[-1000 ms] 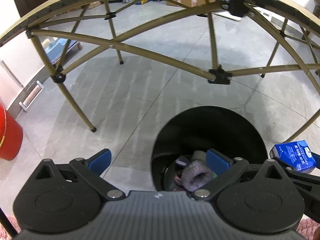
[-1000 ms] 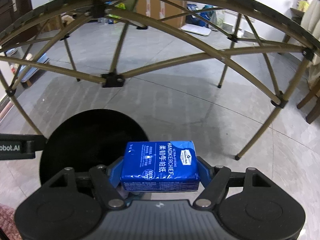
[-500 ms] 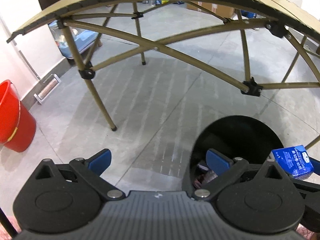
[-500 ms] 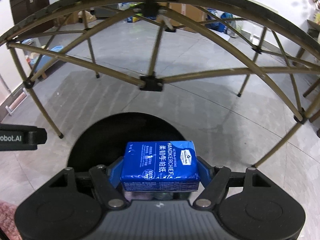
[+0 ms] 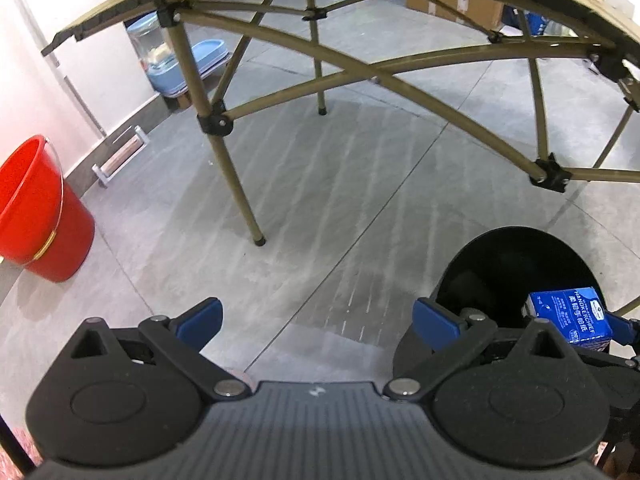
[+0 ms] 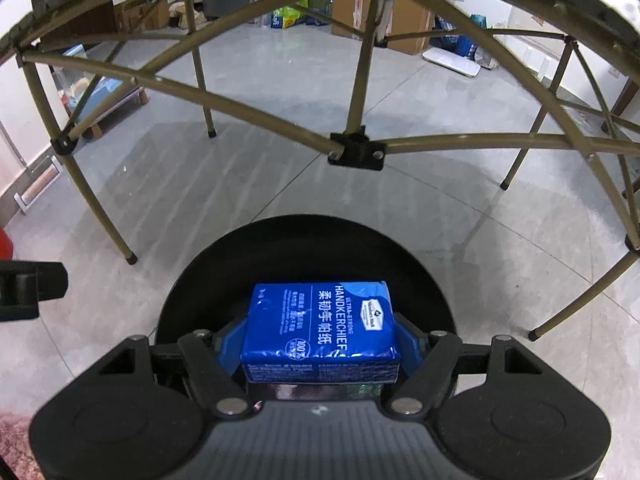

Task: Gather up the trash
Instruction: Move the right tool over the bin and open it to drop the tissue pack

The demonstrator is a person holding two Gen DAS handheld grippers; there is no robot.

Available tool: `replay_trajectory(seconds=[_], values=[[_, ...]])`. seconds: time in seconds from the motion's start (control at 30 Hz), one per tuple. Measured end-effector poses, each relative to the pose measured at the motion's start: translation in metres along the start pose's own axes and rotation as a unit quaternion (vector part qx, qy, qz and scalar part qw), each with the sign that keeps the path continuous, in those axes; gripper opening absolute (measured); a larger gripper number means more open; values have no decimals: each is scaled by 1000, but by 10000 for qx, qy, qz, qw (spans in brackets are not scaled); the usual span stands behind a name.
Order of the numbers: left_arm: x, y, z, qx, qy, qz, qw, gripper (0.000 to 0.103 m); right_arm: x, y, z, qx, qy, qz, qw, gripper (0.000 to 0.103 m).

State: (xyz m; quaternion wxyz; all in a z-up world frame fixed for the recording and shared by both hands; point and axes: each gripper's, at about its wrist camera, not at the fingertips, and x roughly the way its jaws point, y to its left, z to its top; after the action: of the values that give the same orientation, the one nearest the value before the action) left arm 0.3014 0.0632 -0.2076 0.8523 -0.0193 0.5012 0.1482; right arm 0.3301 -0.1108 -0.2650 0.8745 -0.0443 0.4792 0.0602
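My right gripper (image 6: 320, 338) is shut on a blue tissue pack (image 6: 320, 328) and holds it right over the open mouth of a round black trash bin (image 6: 304, 248). In the left wrist view the bin (image 5: 516, 264) stands at the lower right with the tissue pack (image 5: 570, 318) above its right side. My left gripper (image 5: 316, 320) is open and empty over bare floor, to the left of the bin. The bin's inside is dark.
A folding table on tan crossed legs (image 5: 236, 184) spans the floor ahead, legs (image 6: 360, 148) close behind the bin. A red bucket (image 5: 36, 212) stands by the left wall. Cardboard boxes (image 6: 400, 20) and bags line the far wall.
My left gripper has swung left, away from the bin, so the bin slid to the right of its view. My right gripper has moved over the bin with the tissue pack.
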Motion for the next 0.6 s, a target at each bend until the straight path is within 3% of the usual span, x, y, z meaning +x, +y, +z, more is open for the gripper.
replay_trajectory(seconds=[0.43, 0.47, 0.53, 0.6], values=[[4, -5, -1, -4, 122, -55, 9999, 103, 3, -4, -2, 61, 83, -79, 9999, 74], [4, -5, -1, -4, 121, -57, 9999, 103, 4, -4, -2, 69, 106, -65, 9999, 77], [4, -5, -1, -10, 126, -55, 9999, 103, 6, -4, -1, 74, 177, -33, 9998, 101], [4, -5, -1, -28, 143, -64, 9999, 103, 6, -4, -1, 56, 155, -58, 9998, 103]])
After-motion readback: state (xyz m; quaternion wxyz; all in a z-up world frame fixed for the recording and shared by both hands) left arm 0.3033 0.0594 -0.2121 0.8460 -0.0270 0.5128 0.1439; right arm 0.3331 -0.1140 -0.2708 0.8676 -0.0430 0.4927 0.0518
